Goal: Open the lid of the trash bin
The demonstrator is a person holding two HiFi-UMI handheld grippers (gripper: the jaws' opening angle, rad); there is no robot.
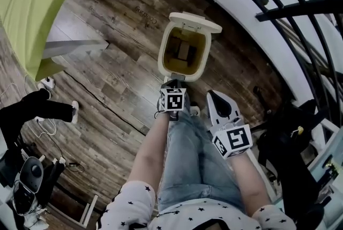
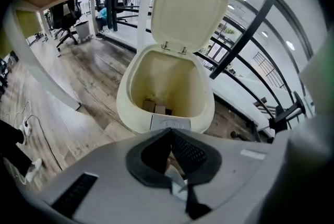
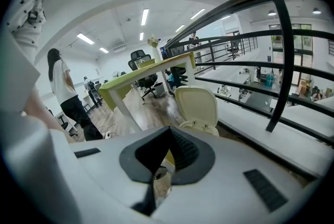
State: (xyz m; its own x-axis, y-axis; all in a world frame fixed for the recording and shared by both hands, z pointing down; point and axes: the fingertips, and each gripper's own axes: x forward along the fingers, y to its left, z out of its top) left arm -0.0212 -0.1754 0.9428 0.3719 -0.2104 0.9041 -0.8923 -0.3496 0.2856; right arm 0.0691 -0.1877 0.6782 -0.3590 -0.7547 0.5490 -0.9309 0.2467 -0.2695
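Head view
- trash bin (image 1: 180,74): top middle of the frame, standing on the wood floor (image 1: 107,79)
- lid (image 1: 195,22): open, tipped back at the far edge of the bin
- inside the bin: small brown boxes (image 1: 184,52) at the bottom
- left gripper (image 1: 172,84): just below the bin, tip close to its near rim
- right gripper (image 1: 215,97): lower right of the bin, apart from it
- green table (image 1: 32,4): upper left corner

Left gripper view
- left gripper (image 2: 170,133): jaws pressed together, nothing in them
- trash bin (image 2: 125,108): middle of the frame, just past the jaw tips
- lid (image 2: 188,9): standing straight up, top middle

Right gripper view
- right gripper (image 3: 169,130): jaws pressed together, nothing in them
- trash bin (image 3: 201,126): middle of the frame, partly hidden behind the jaws
- lid (image 3: 197,105): up
- black railing (image 3: 282,61): right side
- standing person (image 3: 65,95): left side
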